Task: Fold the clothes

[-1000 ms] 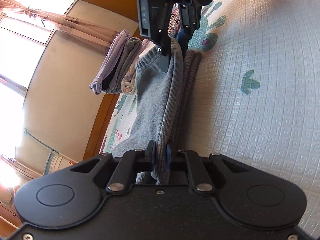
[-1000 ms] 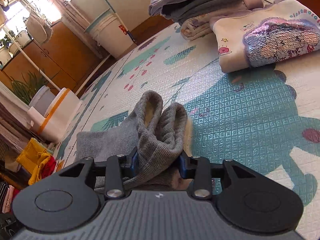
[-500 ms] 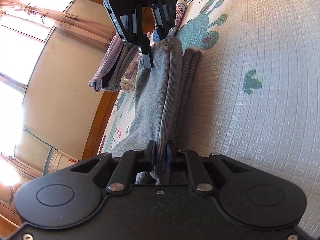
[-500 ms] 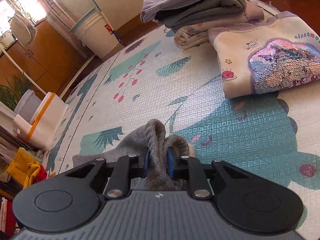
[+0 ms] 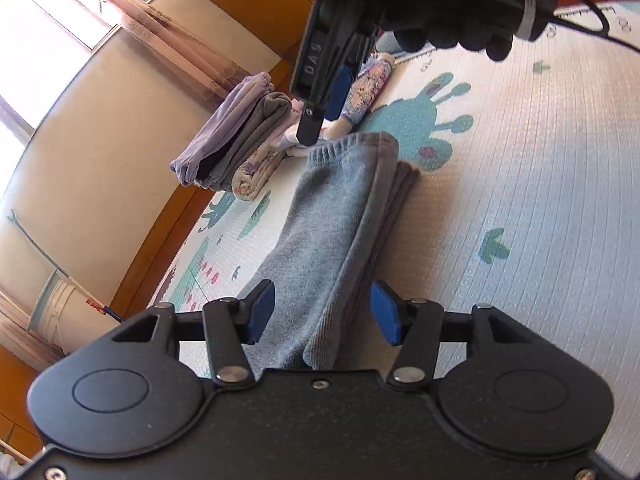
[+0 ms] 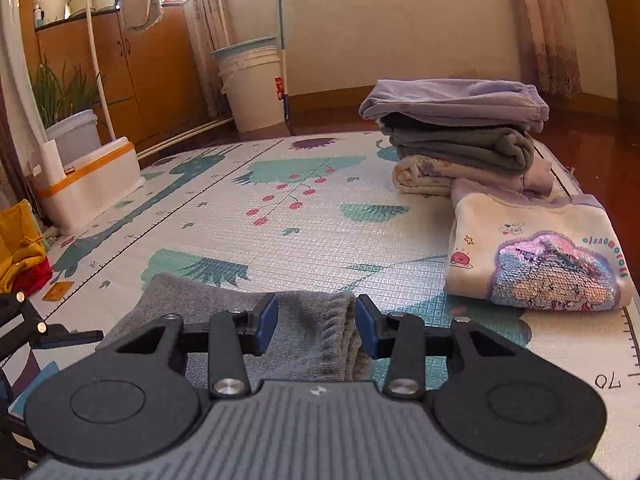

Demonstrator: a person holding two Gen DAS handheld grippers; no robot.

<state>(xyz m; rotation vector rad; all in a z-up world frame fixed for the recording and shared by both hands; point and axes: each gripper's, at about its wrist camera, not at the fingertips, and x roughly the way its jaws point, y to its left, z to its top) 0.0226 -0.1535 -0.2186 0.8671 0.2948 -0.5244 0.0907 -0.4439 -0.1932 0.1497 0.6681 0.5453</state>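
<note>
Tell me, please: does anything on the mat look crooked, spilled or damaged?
Nothing stands out. The grey sweater lies folded on the play mat, both claws open around it. The stack of folded clothes sits tidy, with the sequin sweatshirt folded beside it. No spill or tear shows.

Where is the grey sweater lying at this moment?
The grey sweater lies folded on the play mat, just ahead of the open right tongs, left of the cream sequin top.
</note>
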